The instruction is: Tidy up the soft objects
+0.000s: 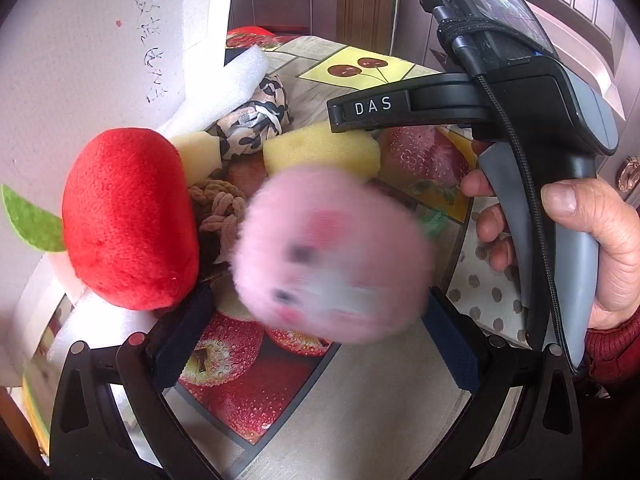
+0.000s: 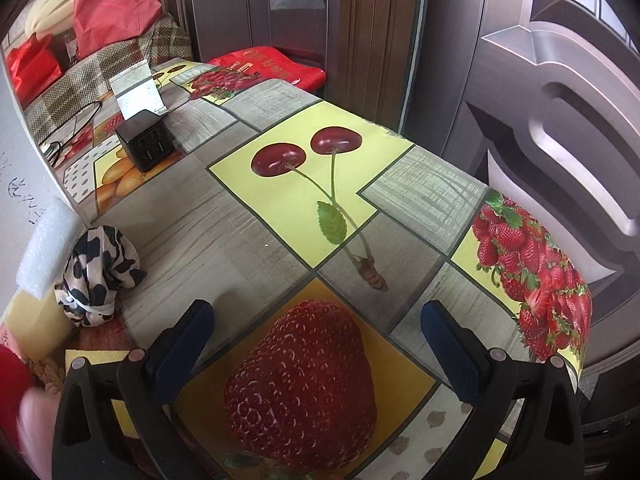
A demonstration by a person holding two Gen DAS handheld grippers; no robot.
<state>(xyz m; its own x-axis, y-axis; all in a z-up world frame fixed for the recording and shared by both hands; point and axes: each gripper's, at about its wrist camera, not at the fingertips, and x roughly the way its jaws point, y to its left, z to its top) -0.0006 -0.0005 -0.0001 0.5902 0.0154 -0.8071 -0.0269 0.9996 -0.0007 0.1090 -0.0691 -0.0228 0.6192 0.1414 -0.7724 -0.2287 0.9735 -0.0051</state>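
Fruit-print table (image 2: 248,240), one red plush apple (image 1: 128,216), two yellow sponges (image 1: 320,148), both tongs (image 1: 316,340) (image 2: 316,344) wide open, empty.

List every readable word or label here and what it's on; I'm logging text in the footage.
"DAS": on the right gripper's finger.
Handwriting on the white board: not legible.
Gold print on the red bag: too small to read.
Pink plush: blurred, no text readable.

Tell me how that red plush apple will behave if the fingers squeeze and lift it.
The red plush apple looks stuffed, so it would likely compress and feel light. Its fuzzy cover should grip rather than slip. Being rounded, it may roll if nudged, though the felt leaf might check that.
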